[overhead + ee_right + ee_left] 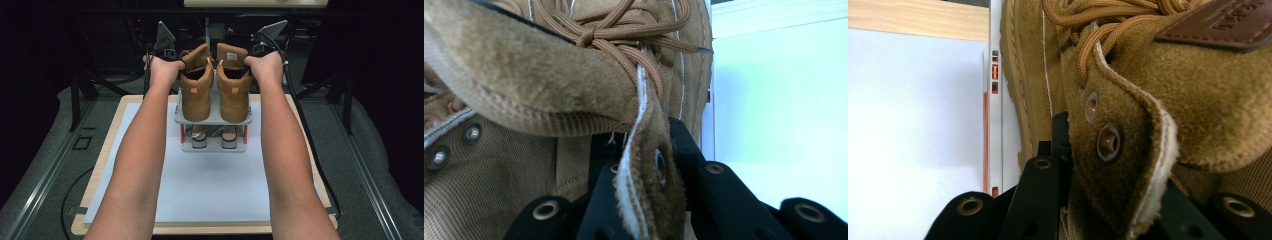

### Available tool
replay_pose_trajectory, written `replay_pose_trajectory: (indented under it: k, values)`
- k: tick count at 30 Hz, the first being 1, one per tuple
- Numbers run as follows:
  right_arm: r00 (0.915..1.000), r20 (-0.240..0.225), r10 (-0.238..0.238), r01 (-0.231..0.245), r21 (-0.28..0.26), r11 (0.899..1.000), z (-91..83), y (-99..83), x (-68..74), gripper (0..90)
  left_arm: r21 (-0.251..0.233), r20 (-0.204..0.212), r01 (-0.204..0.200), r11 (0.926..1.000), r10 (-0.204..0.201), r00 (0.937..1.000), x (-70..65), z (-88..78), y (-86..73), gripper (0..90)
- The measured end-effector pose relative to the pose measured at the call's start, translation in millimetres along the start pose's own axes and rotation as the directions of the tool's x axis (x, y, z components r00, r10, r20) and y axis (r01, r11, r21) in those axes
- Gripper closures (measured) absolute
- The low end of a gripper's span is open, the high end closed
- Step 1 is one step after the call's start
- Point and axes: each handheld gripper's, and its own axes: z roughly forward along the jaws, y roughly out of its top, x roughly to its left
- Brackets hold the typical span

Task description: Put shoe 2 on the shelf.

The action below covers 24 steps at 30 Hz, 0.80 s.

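Two tan suede high-top boots stand side by side on the top shelf of a small grey two-tier shoe rack (214, 120) — the left boot (196, 95) and the right boot (233, 92). The left gripper (1108, 200) is clamped on the left boot's eyelet flap; the right gripper (644, 200) pinches the right boot's collar edge. The rack sits on a white sheet (210, 190) over a wooden table (102, 160) — sandals (214, 136) below.
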Motion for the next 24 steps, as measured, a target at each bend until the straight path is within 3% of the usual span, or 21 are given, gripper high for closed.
replay_pose_trajectory:
  k: [10, 24]
  values:
    - [0.9967, 0.027, -0.076, 0.076, 0.024, 0.997, 0.2, 2.4, 4.3, 81.1, 0.016, -0.013, -0.031, 0.9994, 0.031, 0.9994, -4.7, 1.2, 2.8, 80.5]
    - [0.9937, 0.023, -0.109, 0.109, 0.022, 0.994, -1.2, 3.4, 4.8, 76.0, 0.037, -0.039, -0.083, 0.9958, 0.085, 0.9956, -9.8, -0.2, 5.5, 76.4]
